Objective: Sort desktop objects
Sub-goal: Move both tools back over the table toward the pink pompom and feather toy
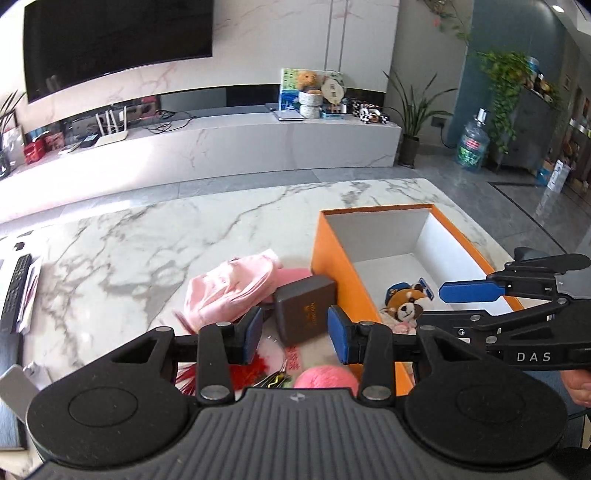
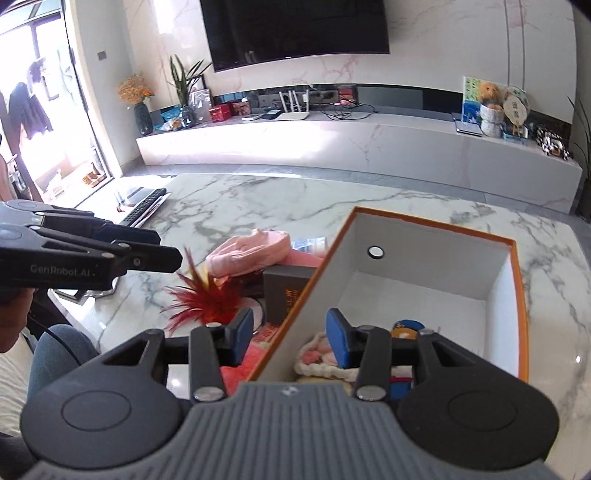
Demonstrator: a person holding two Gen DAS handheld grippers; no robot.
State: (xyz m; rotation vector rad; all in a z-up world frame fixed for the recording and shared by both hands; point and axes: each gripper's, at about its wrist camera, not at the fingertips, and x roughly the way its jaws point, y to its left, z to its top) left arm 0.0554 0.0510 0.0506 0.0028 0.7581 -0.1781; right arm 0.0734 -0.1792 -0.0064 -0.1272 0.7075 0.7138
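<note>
A large dark television [image 2: 295, 29] is mounted on the far marble wall. Below it, a long marble console [image 1: 207, 144] is seen, on which a white router [image 1: 110, 134], red boxes [image 2: 221, 112] and a teddy bear [image 1: 308, 83] are set. A potted plant [image 1: 412, 118] is placed at the console's right end, with a water bottle [image 1: 472, 142] on the grey floor further right.
</note>
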